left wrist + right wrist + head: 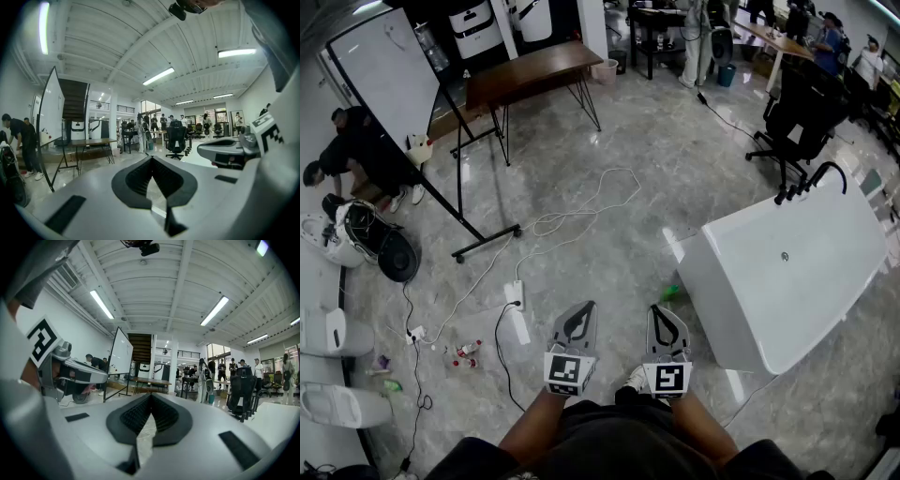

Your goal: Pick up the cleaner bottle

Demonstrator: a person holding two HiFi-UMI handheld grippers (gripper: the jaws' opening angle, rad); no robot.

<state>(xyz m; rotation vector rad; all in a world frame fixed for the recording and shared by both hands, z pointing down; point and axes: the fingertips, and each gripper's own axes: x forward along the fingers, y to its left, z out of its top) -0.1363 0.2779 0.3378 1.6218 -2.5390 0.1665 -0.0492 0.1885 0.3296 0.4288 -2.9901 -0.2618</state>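
A small green bottle-like object [671,292] lies on the floor at the near corner of the white bathtub [797,272]; it is too small to tell exactly what it is. Both grippers are held close to my body, level and pointing forward over the floor. My left gripper [583,307] [151,157] has its jaws together with nothing between them. My right gripper [660,310] [150,395] is likewise shut and empty, just short of the green object. Neither gripper view shows that object.
Small red-and-white bottles [467,352] and a power strip [515,296] with a white cable [581,211] lie on the floor at left. A whiteboard on a stand [389,75], a wooden table [534,70], an office chair [797,122] and several people stand further off.
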